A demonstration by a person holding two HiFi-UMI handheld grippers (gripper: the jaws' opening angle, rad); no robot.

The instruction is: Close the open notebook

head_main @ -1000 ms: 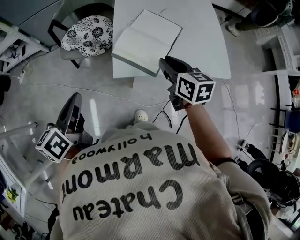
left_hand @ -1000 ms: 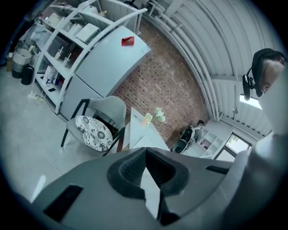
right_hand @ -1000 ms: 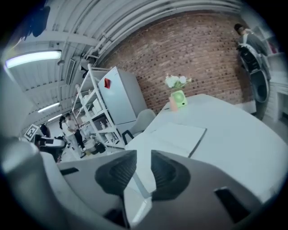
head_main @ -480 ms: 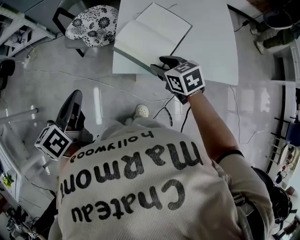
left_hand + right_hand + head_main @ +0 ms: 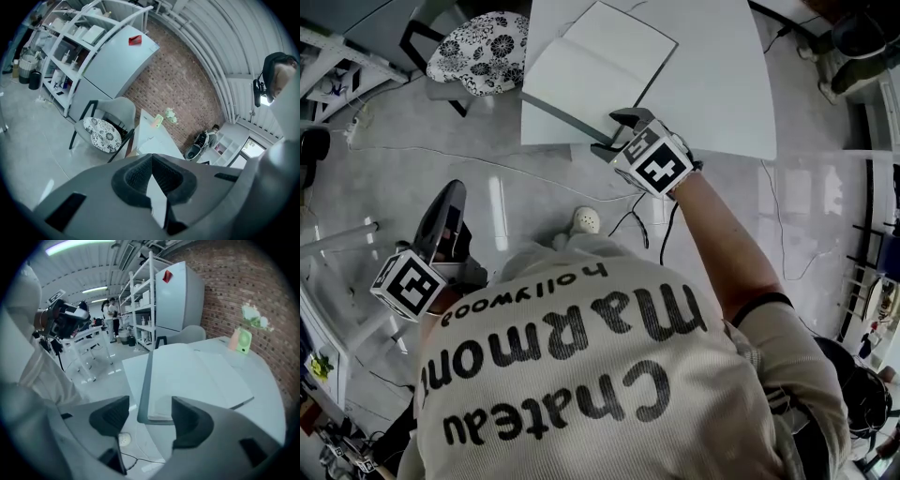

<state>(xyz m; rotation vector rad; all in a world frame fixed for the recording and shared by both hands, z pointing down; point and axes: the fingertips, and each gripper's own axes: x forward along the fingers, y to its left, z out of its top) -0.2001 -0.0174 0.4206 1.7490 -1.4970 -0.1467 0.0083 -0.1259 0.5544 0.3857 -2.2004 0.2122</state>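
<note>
**Right claw wide open at the near corner of the open notebook**

The notebook (image 5: pixel 595 70) lies open and flat on the white table (image 5: pixel 722 94), at 12 o'clock from the person. Both blank pages face up, and its near corner reaches the table's near edge.

The right claw (image 5: pixel 612 133) is tilted down at that corner, at about 1 o'clock from the person, with its marker cube (image 5: pixel 654 164) just behind the jaws. In the right gripper view its jaws (image 5: pixel 147 411) have just been opening and now stand wide apart. The near short edge of the notebook (image 5: pixel 197 376) and its grey cover show in the gap between them. The pads do not press on it, so this claw holds nothing. Whether a jaw tip touches the cover cannot be told.

The left claw (image 5: pixel 450 202) hangs at 9 o'clock, well apart from the table and above the pale floor (image 5: pixel 525 197). In the left gripper view its jaw tips (image 5: pixel 151 157) meet, closed on nothing.

A chair with a flowered cushion (image 5: pixel 478 52) stands at 11 o'clock, just beside the table's left edge. A small white round thing (image 5: pixel 586 220) and a dark cable (image 5: pixel 628 225) lie on the floor below the table's near edge. At the table's far end, seen from the right claw, stands a small green thing (image 5: pixel 243 341)
</note>
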